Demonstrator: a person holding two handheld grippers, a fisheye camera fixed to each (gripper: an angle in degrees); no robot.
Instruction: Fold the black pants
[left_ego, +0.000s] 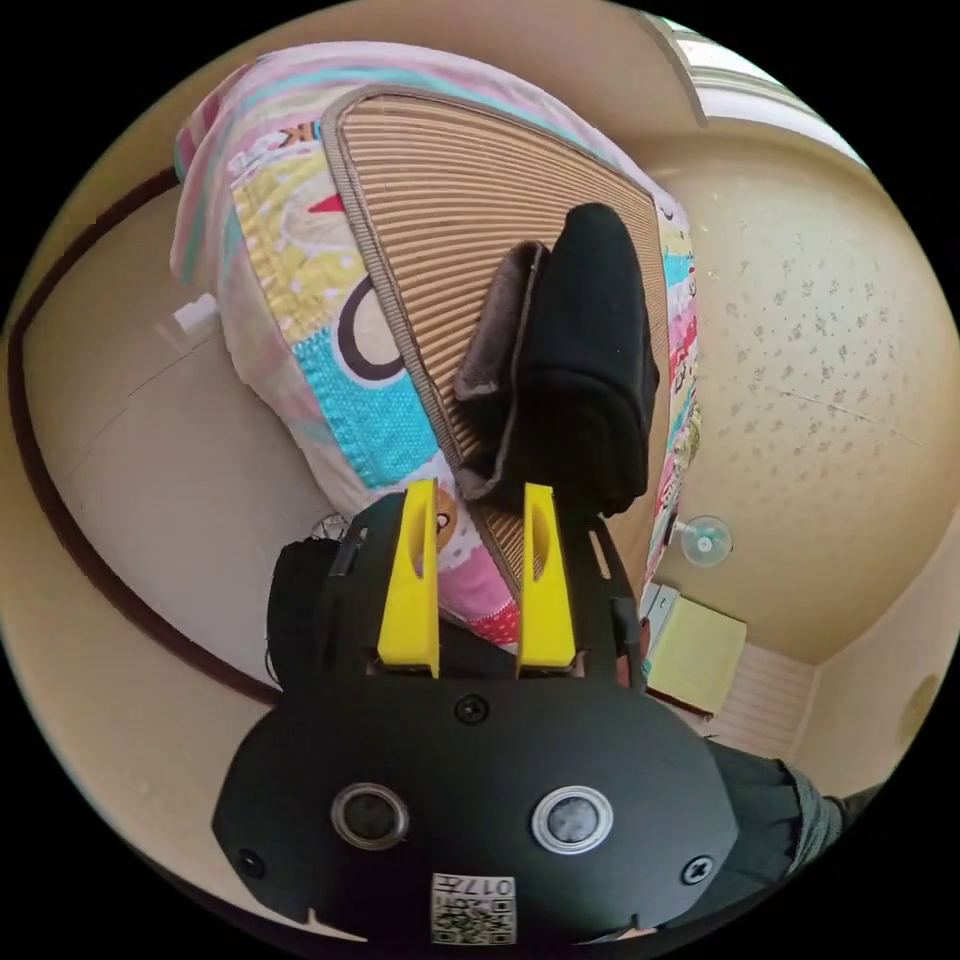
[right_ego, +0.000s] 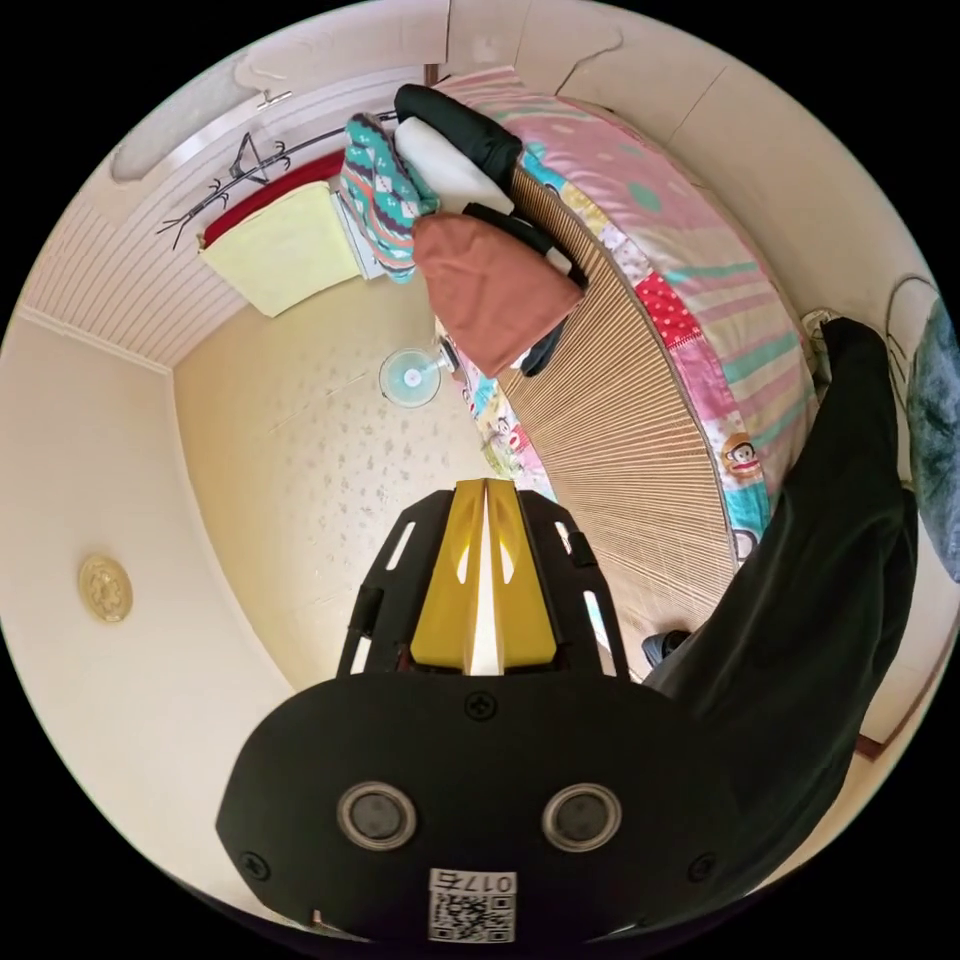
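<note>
The black pants lie folded into a compact bundle on a ribbed straw mat that covers the bed, with their grey fleecy lining showing along one edge. My left gripper hovers just short of the bundle, its yellow jaws apart with nothing between them. In the right gripper view, my right gripper has its yellow jaws pressed together and empty, held over the floor beside the bed. A person's black sleeve reaches along the bed's edge.
A pile of clothes sits at the mat's far end: a rust-brown piece, a white one, dark ones and a patterned knit. A colourful patchwork quilt lies under the mat. A small fan and a yellow box stand on the floor.
</note>
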